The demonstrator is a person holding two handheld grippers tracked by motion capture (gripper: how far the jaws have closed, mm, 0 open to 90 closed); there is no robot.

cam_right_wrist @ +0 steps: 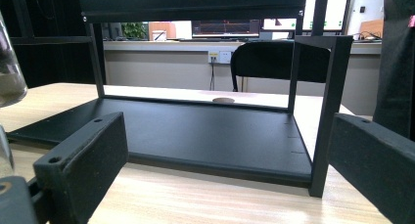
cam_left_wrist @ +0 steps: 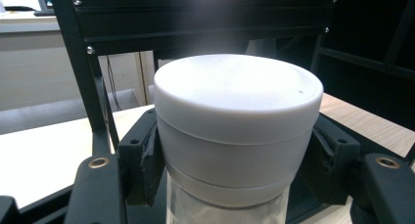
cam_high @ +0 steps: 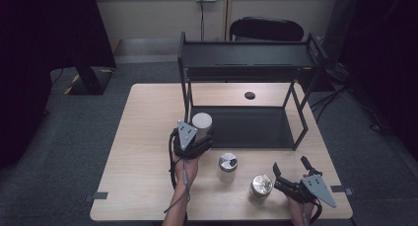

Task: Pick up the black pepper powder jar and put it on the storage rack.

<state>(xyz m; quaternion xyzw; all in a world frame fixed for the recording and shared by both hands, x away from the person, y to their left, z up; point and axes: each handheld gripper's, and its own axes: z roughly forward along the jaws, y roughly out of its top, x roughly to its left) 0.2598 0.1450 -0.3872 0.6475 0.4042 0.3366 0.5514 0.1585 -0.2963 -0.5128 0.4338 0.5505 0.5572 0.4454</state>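
Note:
My left gripper (cam_high: 201, 136) is shut on a clear jar with a white lid (cam_high: 202, 122), held beside the front left post of the black two-level rack (cam_high: 246, 58). In the left gripper view the white lid (cam_left_wrist: 238, 109) sits between both black jaws, which press on the jar's neck just under it. Two more jars stand on the table: one with a black and silver lid (cam_high: 227, 166) and one with a shiny metal lid (cam_high: 261, 186). My right gripper (cam_high: 292, 168) rests near the front right, jaws spread wide with nothing between them. The rack's lower shelf (cam_right_wrist: 195, 136) lies ahead of it.
The wooden table (cam_high: 143, 137) has a round cable hole (cam_high: 250, 95) at the back. A black chair (cam_high: 266, 28) stands behind the rack. A glass jar's edge (cam_right_wrist: 10, 72) shows at the left in the right gripper view.

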